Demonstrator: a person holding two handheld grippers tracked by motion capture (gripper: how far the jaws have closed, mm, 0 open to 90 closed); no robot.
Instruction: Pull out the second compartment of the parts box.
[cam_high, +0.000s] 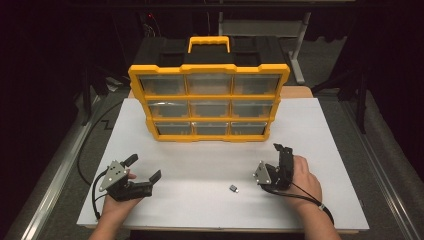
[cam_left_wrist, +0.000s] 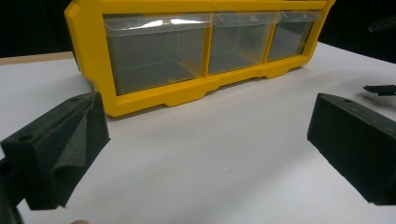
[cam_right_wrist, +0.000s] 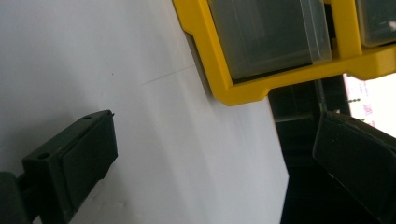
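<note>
A yellow organizer (cam_high: 209, 95) with clear drawers in three rows stands at the back middle of the white table top (cam_high: 200, 200). A small dark piece (cam_high: 233, 188) lies on the table near the front, between the two hands. My left gripper (cam_high: 144, 167) rests at the front left, open and empty, pointing toward the organizer's bottom row (cam_left_wrist: 187, 51); its jaws stand wide apart in the left gripper view (cam_left_wrist: 205, 149). My right gripper (cam_high: 281, 154) sits at the front right, rolled on its side, open (cam_right_wrist: 210, 158) with nothing between its jaws. It faces the organizer's lower corner (cam_right_wrist: 243, 88).
The organizer's black body and yellow carry handle (cam_high: 209, 43) lie behind the drawers. Dark floor and metal frame legs (cam_high: 299, 45) surround the table. Cables (cam_high: 87, 150) trail off the left side. The table's right edge (cam_right_wrist: 275, 172) drops off close to the right gripper.
</note>
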